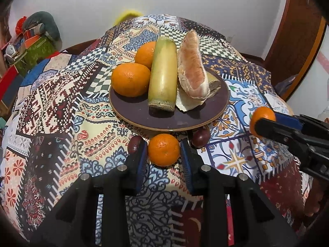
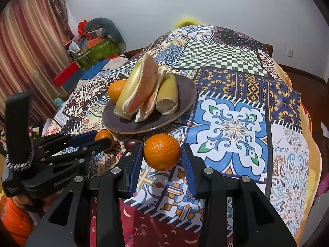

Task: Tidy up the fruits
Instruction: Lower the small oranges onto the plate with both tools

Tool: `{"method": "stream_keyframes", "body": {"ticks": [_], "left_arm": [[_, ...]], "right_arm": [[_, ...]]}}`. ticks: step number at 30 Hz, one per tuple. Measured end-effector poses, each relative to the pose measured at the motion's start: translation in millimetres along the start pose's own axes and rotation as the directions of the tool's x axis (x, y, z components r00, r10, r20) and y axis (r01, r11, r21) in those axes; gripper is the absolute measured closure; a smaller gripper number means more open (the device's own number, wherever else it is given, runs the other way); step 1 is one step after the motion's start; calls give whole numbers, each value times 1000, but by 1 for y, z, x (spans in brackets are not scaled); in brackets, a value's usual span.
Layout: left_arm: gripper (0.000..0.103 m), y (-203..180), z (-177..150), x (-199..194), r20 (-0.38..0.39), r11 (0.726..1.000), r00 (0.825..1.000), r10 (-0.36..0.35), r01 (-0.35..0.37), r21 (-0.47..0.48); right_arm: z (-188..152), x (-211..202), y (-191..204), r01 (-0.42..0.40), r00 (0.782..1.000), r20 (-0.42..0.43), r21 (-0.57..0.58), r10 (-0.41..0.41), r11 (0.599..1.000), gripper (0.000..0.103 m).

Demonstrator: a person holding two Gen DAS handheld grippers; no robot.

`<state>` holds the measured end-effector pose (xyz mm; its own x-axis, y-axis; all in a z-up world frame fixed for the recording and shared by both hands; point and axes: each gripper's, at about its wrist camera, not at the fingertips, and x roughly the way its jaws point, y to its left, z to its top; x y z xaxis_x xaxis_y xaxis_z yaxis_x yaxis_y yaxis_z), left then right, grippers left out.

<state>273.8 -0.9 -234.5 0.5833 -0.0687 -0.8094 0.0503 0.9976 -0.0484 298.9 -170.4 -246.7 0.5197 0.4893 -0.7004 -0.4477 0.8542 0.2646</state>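
Observation:
A dark plate (image 1: 144, 115) on the patterned cloth holds two oranges (image 1: 131, 79), a yellow-green cane piece (image 1: 163, 76) and pomelo wedges (image 1: 192, 70); it also shows in the right wrist view (image 2: 123, 125). My left gripper (image 1: 164, 154) is shut on a small orange (image 1: 163, 149) just in front of the plate. My right gripper (image 2: 162, 154) is shut on another orange (image 2: 161, 152), held above the cloth right of the plate; it shows in the left wrist view (image 1: 262, 123). Two dark chestnuts (image 1: 201, 137) lie by the plate's front rim.
The table is draped in a patchwork cloth (image 1: 61, 103). Boxes and a stuffed toy (image 1: 37, 41) are piled at the back left by a curtain (image 2: 24, 51). A wooden door frame (image 1: 296, 41) stands at the right.

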Motion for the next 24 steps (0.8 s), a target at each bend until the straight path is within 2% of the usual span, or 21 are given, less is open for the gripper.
{"method": "stream_keyframes", "body": {"ticks": [10,18,24], "left_arm": [[71,20,15,-27,85,999,996,-7,10,-36],[71,38,33,-23,113,998,994,6,1,-62],[71,46,40,-5,93,997,996,1,6,-73]], "right_arm": [[16,11,6,8,1000,12,-20,-8,1000,68],[35,24,7,13,999,30,-29,-13,999,68],[39,36,6,11,1000,18,-28,-11,1000,68]]}}
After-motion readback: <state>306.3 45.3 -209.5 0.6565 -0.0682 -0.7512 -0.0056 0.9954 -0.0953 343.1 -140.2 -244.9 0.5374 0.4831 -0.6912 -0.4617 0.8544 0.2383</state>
